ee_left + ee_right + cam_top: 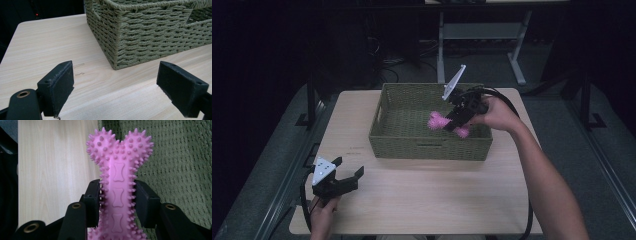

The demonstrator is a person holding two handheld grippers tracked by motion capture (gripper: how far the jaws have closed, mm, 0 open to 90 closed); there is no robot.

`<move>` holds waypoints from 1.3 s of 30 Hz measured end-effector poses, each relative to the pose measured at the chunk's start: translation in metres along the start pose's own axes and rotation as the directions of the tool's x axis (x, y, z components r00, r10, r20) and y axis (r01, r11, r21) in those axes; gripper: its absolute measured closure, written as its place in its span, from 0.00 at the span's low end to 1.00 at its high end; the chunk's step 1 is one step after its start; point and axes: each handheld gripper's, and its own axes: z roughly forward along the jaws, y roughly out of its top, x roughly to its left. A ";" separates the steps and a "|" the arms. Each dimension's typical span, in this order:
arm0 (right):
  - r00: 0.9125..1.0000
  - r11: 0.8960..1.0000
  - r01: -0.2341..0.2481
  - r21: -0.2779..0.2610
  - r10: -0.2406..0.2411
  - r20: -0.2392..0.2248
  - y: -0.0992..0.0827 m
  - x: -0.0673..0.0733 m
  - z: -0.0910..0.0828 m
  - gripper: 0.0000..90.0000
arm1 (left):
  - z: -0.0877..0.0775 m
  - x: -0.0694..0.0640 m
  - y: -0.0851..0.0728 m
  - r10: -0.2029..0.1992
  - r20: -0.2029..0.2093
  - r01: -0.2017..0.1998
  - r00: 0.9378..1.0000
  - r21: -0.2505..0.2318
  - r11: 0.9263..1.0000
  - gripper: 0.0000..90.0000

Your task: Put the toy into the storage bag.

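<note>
My right tool [455,121] is clamped on the pink spiky bone [119,187], its pads pressing the shaft from both sides. In the high view the bone [439,121] hangs over the inside of the green woven basket [402,145], near its right end, with one knobbed end sticking out toward the middle and the other showing below my tool. The right gripper view shows the bone standing up between my jaws, tabletop [57,170] to the left and basket weave to the right. My left tool [343,177] rests at the tabletop's near left corner, jaws spread wide with nothing between them, pointing at the basket's corner [150,37].
</note>
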 end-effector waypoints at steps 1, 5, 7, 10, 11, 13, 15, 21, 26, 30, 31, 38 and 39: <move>1.000 1.000 0.001 -0.002 -0.001 0.000 0.000 -0.001 0.000 0.65 | 0.000 0.000 0.000 0.001 0.001 -0.001 1.000 0.001 1.000 0.15; 1.000 1.000 -0.007 -0.007 0.007 -0.005 0.000 -0.006 0.002 0.65 | 0.001 0.000 0.000 -0.001 -0.001 0.001 1.000 0.003 1.000 0.15; 1.000 1.000 -0.015 -0.006 0.015 -0.009 -0.001 -0.009 0.004 0.65 | 0.001 0.001 0.000 0.000 0.000 0.000 1.000 0.001 1.000 0.15; 1.000 1.000 -0.020 -0.005 0.020 -0.010 -0.002 -0.013 0.005 0.65 | 0.001 0.001 0.000 0.000 0.001 0.000 1.000 0.001 1.000 0.15; 1.000 1.000 -0.024 -0.002 0.024 -0.010 -0.003 -0.015 0.006 0.65 | 0.001 0.001 0.000 0.003 0.002 -0.003 1.000 0.002 1.000 0.15; 0.999 1.000 -0.031 -0.001 0.031 -0.008 -0.004 -0.017 0.007 0.65 | 0.001 0.000 0.000 0.004 0.002 -0.004 1.000 0.002 1.000 0.15; 0.999 0.999 -0.033 -0.002 0.033 -0.008 -0.004 -0.018 0.007 0.65 | 0.001 0.000 0.000 0.004 0.003 -0.004 1.000 0.002 1.000 0.15; 0.999 0.999 -0.050 0.000 0.050 -0.008 -0.006 -0.025 0.010 0.65 | 0.000 0.001 0.000 0.002 0.001 -0.002 1.000 -0.003 1.000 0.15; 0.998 0.998 -0.063 0.009 0.063 -0.007 -0.008 -0.029 0.014 0.65 | 0.000 0.001 0.000 0.006 0.001 -0.006 1.000 -0.002 1.000 0.15; 0.998 0.998 -0.068 0.013 0.068 -0.009 -0.009 -0.033 0.018 0.65 | 0.000 0.001 0.001 0.005 0.001 -0.005 1.000 -0.003 1.000 0.15; 0.997 0.997 -0.074 0.016 0.074 -0.010 -0.010 -0.034 0.020 0.65 | 0.000 0.001 0.001 0.007 0.002 -0.007 1.000 -0.005 1.000 0.15; 0.997 0.996 -0.080 0.024 0.081 -0.015 -0.010 -0.038 0.025 0.65 | 0.000 0.001 0.001 0.010 0.004 -0.010 1.000 -0.004 1.000 0.15; 0.997 0.996 -0.082 0.022 0.082 -0.012 -0.010 -0.039 0.026 0.65 | 0.000 0.001 0.001 0.010 0.004 -0.010 1.000 -0.004 1.000 0.15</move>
